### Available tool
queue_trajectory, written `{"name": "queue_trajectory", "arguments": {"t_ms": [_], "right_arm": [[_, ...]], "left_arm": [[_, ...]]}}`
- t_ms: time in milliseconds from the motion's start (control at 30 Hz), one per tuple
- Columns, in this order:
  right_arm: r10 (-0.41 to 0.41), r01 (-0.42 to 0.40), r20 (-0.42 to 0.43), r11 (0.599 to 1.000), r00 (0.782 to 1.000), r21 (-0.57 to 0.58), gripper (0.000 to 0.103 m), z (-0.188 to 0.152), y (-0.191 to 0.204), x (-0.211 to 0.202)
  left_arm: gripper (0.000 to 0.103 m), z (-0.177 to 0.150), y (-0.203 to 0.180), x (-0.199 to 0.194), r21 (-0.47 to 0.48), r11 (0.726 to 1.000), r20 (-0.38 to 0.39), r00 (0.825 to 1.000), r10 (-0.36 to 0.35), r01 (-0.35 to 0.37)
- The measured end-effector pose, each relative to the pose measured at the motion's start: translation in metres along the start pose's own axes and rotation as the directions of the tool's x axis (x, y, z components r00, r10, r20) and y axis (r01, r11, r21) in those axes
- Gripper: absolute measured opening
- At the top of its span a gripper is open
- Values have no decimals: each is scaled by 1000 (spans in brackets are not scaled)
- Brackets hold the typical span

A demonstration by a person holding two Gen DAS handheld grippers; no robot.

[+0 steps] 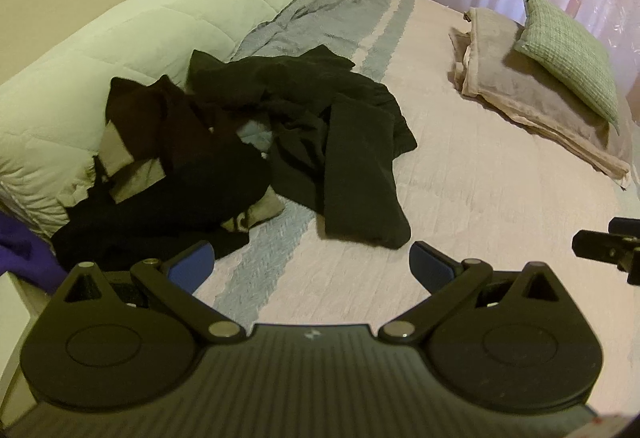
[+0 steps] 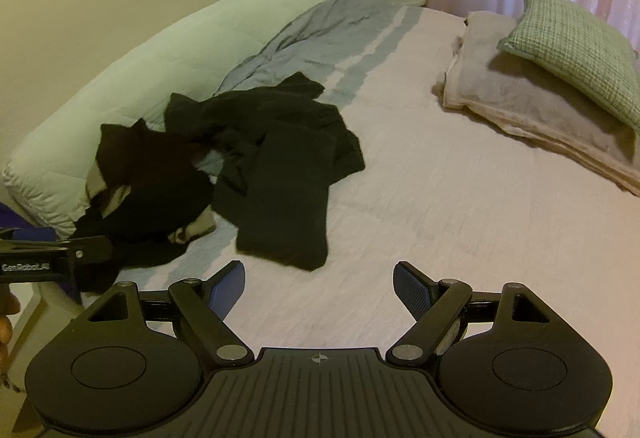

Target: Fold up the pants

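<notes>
While hovering over the bed (image 2: 460, 198): left hand-held gripper (image 1: 312, 270) spread wide, nothing held; right hand-held gripper (image 2: 319, 286) likewise wide apart, empty. Just beyond both, black pants (image 2: 286, 178) crumpled on the bedspread, one leg lying toward the grippers. Beside them, left, heap of dark clothes (image 1: 160, 174) against white bolster (image 1: 132, 46).

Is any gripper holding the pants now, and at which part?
No. The left gripper and right gripper are both open and empty above the bed; the black pants lie untouched.
</notes>
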State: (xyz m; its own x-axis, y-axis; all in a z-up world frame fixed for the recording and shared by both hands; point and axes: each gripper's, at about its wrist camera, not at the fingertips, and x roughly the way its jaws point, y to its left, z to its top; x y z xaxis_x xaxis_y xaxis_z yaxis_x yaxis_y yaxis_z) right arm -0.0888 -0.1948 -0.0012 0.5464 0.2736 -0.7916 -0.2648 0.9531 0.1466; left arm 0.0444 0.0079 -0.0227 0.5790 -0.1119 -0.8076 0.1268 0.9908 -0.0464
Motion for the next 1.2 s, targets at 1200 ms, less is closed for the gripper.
{"name": "queue_trajectory", "arguments": {"t_ms": [1200], "right_arm": [[31,-29,-88,999,996,24,77,146,-100,354]], "left_arm": [[99,269,44,371,587,800,-114,991,-69,123]]}}
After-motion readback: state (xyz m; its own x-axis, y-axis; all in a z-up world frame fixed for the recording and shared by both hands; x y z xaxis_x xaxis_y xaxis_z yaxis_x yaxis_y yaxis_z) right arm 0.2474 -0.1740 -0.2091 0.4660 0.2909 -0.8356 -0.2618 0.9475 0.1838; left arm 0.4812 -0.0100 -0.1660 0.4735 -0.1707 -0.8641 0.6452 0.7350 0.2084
